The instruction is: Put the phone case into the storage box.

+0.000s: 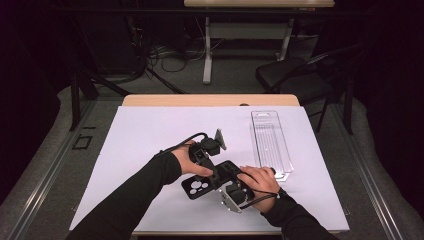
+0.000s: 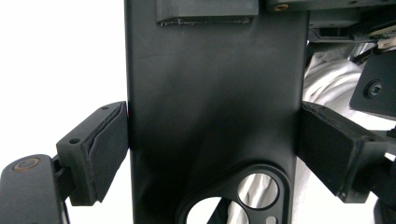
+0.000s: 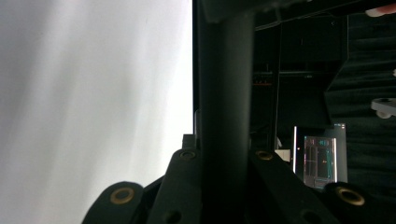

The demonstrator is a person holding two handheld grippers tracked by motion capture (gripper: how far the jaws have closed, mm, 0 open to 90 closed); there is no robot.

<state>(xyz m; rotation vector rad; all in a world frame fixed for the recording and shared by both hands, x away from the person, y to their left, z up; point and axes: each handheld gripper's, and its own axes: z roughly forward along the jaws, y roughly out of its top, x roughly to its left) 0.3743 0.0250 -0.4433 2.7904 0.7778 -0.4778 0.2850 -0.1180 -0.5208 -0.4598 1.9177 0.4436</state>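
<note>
Black phone case (image 1: 200, 186) held above the tabletop's near edge: left gripper (image 2: 212, 154) clamps its sides, right gripper (image 3: 223, 163) clenches its edge. Opposed pulling could likely twist or slip the thin case free.

I see a clear plastic tray (image 1: 270, 142) lying lengthwise on the white mat (image 1: 150, 135), toward its right edge. The mat covers most of a wooden table (image 1: 210, 100). Beyond it stand a black chair (image 1: 295, 75), a second table (image 1: 260, 4) and tangled cables (image 1: 165, 55) on the floor
</note>
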